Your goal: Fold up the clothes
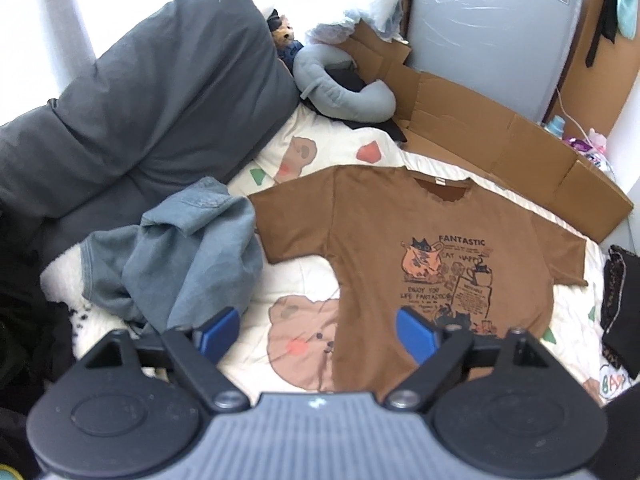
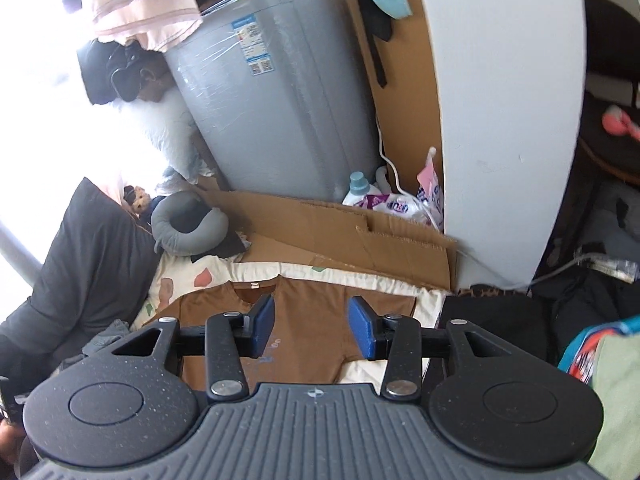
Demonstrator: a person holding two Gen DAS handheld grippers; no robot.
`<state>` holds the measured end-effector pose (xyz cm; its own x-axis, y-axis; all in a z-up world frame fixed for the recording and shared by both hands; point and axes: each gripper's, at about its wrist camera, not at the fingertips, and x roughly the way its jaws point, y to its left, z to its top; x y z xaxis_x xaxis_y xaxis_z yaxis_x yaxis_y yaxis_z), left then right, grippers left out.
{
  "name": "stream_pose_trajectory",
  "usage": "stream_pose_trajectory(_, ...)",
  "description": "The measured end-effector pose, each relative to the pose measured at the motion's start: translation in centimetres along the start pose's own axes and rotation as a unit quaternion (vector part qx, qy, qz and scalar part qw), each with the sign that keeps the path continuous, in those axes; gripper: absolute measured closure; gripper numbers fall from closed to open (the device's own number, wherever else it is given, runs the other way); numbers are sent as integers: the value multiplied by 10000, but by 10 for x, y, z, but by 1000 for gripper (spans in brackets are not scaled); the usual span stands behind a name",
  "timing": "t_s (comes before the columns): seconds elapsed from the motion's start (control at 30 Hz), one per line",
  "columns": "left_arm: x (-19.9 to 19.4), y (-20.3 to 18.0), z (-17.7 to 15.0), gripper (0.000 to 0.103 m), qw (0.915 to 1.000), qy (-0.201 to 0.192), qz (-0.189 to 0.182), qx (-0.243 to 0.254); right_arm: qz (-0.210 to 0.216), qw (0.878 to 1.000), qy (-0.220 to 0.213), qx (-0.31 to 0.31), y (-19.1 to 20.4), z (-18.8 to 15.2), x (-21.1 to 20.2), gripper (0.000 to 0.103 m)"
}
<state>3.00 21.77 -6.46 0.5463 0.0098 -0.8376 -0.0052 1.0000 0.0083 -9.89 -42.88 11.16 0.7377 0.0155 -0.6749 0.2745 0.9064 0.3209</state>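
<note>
Blue-padded, the left hand-held gripper (image 1: 318, 330) hangs spread and empty over the hem of the brown printed cotton T-shirt (image 1: 408, 240); the right hand-held gripper (image 2: 311, 326) is likewise spread. That shirt lies flat, face up, on the cartoon-bear bed sheet (image 1: 296, 344), a crumpled blue denim garment (image 1: 180, 256) at nine o'clock. Folding it calls for pinching an edge.

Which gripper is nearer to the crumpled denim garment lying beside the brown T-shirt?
Left. The left gripper hovers open with the denim garment just beyond its left finger. The right gripper hangs open over the brown T-shirt, toward its far sleeve.
</note>
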Motion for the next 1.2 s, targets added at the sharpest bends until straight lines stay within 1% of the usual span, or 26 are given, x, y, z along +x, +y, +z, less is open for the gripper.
stream_pose_trajectory(0.1, 8, -1, -5, 16, 10000, 49, -38, -28, 27, 9999, 40, 160, -14, -22, 6, 52)
stream_pose_trajectory(0.3, 36, -6, -25, 16, 9996, 168, -209, 5, -40, 9990, 115, 432, -38, -75, 30, 52)
stream_pose_trajectory(0.5, 63, -1, -44, 16, 9992, 258, -283, -130, 109, 9984, 63, 554, -45, -126, 67, 52)
stream_pose_trajectory(0.63, 79, 5, -56, 16, 9987, 302, -343, -220, 193, 9975, 136, 666, -47, -157, 103, 52)
stream_pose_trajectory(0.8, 98, 12, -70, 16, 9984, 429, -243, -260, 290, 9959, 248, 815, -50, -195, 149, 52)
stream_pose_trajectory(1.0, 128, 19, -91, 16, 9967, 680, -237, -373, 414, 9939, 467, 905, -47, -233, 202, 52)
stream_pose_trajectory(1.1, 144, 17, -105, 16, 9960, 799, -270, -308, 494, 9926, 637, 906, -45, -255, 229, 52)
stream_pose_trajectory(1.2, 160, 14, -121, 20, 9952, 912, -297, -204, 593, 9905, 813, 939, -43, -276, 256, 52)
